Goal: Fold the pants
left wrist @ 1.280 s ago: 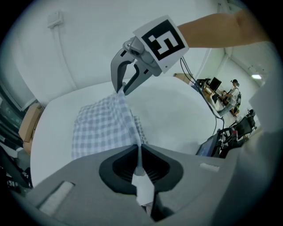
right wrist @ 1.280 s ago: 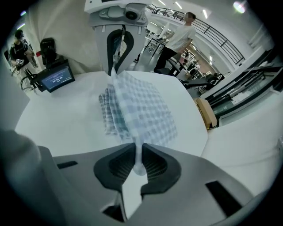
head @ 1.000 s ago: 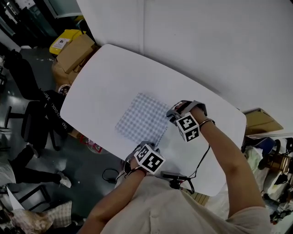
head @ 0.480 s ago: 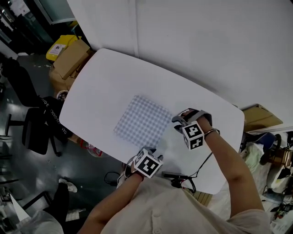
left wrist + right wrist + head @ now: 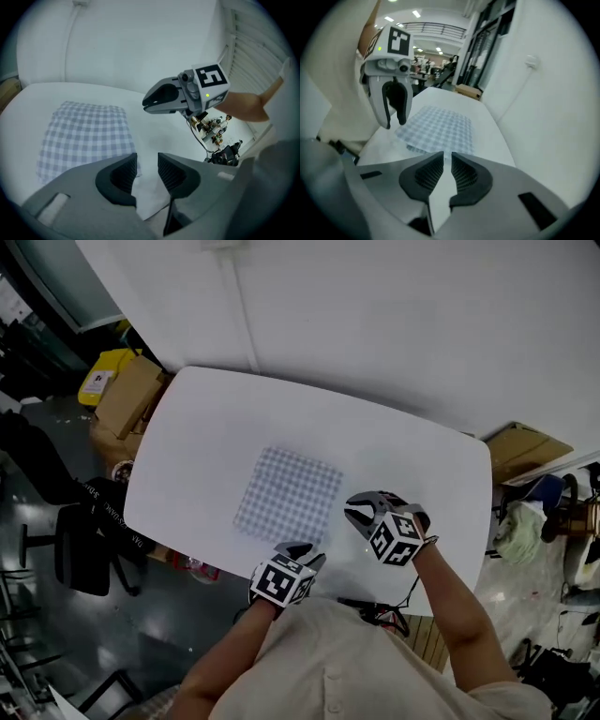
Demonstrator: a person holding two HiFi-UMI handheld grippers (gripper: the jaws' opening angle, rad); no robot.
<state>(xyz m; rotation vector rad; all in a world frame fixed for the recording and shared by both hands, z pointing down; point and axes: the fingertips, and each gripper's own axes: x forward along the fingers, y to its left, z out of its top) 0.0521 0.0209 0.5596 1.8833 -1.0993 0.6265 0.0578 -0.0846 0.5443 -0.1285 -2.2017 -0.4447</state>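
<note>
A blue-and-white checked pair of pants (image 5: 289, 495), folded into a flat square, lies on a white counter with rounded corners (image 5: 216, 418), left of the middle and close to the near long edge where the person stands. Neither tool touches the cloth.

The left hand-held gripper (image 5: 298, 549) hangs over the near edge of the counter, just beside the near right corner of the pants. In the left gripper view, the left hand-held gripper (image 5: 147, 164) has its jaws spread after just opening. Only bare counter shows between them, with the checked cloth (image 5: 84, 136) off to their left.

The right hand-held gripper (image 5: 359, 514) hovers over bare counter to the right of the pants, also toward the near edge. In the right gripper view, the right hand-held gripper (image 5: 446, 161) has just been closing. Its ribbed pads stand almost together, a slim gap left between them and nothing caught there. The folded pants (image 5: 438, 129) lie ahead of it.

Beyond the far edge rises a white wall (image 5: 394, 315). Brown cardboard boxes (image 5: 127, 395) sit on the floor past the counter's left end.
</note>
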